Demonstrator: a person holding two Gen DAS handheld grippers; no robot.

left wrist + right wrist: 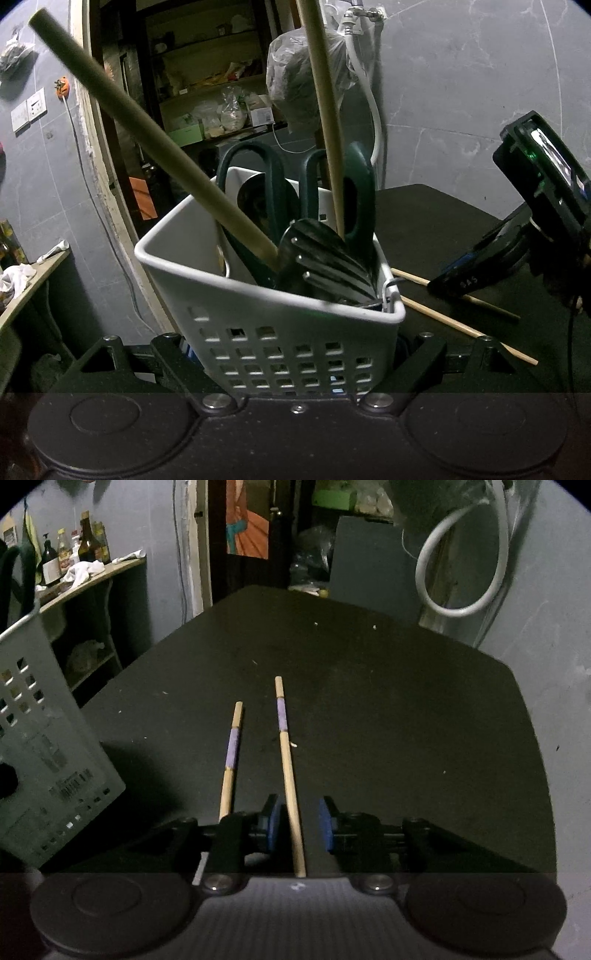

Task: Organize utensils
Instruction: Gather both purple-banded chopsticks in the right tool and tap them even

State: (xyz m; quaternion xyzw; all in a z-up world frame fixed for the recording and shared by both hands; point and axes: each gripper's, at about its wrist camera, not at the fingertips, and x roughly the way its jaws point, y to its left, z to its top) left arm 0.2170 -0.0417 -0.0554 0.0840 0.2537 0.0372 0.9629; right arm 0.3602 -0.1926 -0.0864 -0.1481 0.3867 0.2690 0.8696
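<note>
My left gripper [297, 343] is shut on a white perforated caddy [258, 306], one finger on each side wall. Standing in it are green-handled scissors [360, 192], a thick wooden handle [147, 125], a thin wooden stick [325, 110] and a slotted metal spatula [325, 258]. In the right wrist view the caddy [44, 738] leans at the left edge. Two purple-banded chopsticks lie on the black table [369, 701]. One chopstick [290, 775] runs between the blue pads of my open right gripper [299, 805], untouched. The other chopstick [232, 753] lies just left of the left finger.
A side shelf with bottles [74, 550] and a white cloth stands left of the table. A white hose [461, 590] loops against the grey wall at the back right. A doorway with stocked shelves [207, 92] opens behind the caddy.
</note>
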